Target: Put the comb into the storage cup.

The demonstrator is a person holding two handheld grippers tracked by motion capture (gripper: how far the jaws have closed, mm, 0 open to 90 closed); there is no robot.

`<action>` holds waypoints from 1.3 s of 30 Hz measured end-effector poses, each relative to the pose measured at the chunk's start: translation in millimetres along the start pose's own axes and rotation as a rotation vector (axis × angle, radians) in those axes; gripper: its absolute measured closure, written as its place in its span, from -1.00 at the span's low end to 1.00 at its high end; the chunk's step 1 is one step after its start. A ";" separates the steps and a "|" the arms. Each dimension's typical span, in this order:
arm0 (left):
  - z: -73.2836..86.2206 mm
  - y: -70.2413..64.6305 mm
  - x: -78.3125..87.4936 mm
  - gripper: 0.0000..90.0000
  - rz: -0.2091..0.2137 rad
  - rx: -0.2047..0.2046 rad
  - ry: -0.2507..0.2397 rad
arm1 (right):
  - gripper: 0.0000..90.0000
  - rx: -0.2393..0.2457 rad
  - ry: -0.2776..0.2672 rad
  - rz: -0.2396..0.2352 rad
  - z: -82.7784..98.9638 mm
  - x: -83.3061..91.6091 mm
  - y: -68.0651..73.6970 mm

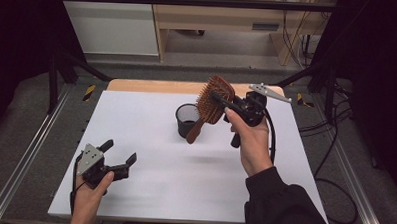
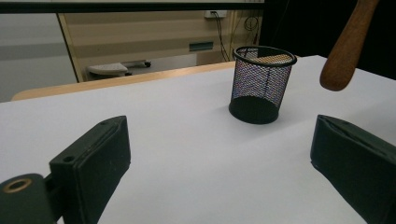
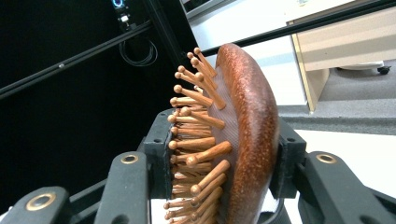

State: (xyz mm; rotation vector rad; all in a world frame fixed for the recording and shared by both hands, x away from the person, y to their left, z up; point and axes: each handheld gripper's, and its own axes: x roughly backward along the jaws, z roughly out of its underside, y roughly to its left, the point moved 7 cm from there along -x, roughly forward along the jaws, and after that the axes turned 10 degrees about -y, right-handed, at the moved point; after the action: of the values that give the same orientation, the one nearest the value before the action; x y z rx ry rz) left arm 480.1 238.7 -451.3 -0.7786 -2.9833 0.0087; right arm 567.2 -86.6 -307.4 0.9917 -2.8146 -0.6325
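Brush clamped above cup

My right gripper [image 1: 226,104] is clamped on the wooden hairbrush [image 1: 214,100], centre-right of high view; its own view shows bristles [image 3: 196,140] against one pad. Left gripper [image 1: 119,157] jaws apart, lower left. Mesh cup [image 2: 262,84] under the handle [image 2: 345,46]

Reddish-brown wooden paddle hairbrush [image 1: 214,100], speckled back, tan pegs; round black wire-mesh cup [image 1: 187,119]; white table [image 1: 150,140], light wood edge; my black hand-held gripper [image 1: 222,100] with brass rivets.
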 end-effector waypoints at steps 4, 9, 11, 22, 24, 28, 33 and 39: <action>1.3 0.6 -0.8 -0.88 0.007 0.005 0.002 | 0.17 -0.011 -0.010 0.002 -6.1 -9.4 -1.3; 1.7 3.5 -1.0 -0.88 0.003 0.018 -0.002 | 0.17 -0.024 -0.025 0.009 -16.2 -23.3 -2.9; 1.9 4.4 -0.7 -0.88 -0.002 0.021 -0.003 | 0.17 -0.024 -0.030 0.011 -20.8 -29.1 -3.0; 4.7 3.4 -2.5 -0.88 -0.003 0.041 -0.003 | 0.16 0.032 -0.008 0.058 -31.1 -63.0 -9.4; 4.7 5.2 -2.8 -0.88 -0.022 0.051 -0.003 | 0.16 0.041 0.000 0.066 -29.8 -67.1 -10.7; 3.1 8.0 -2.2 -0.89 -0.039 0.071 -0.013 | 0.16 0.045 -0.005 0.078 -28.1 -72.1 -14.1; 3.5 8.8 -1.7 -0.88 -0.040 0.072 -0.012 | 0.16 0.044 -0.020 0.093 -28.6 -75.4 -19.7; 4.7 7.2 -2.4 -0.87 -0.033 0.067 -0.004 | 0.16 0.050 -0.010 0.097 -25.7 -78.0 -24.0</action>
State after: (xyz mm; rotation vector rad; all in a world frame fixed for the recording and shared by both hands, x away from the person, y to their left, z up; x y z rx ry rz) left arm 485.4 243.9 -456.2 -0.7221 -2.9819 0.1079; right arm 648.0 -64.3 -290.0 0.8549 -2.8804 -0.5600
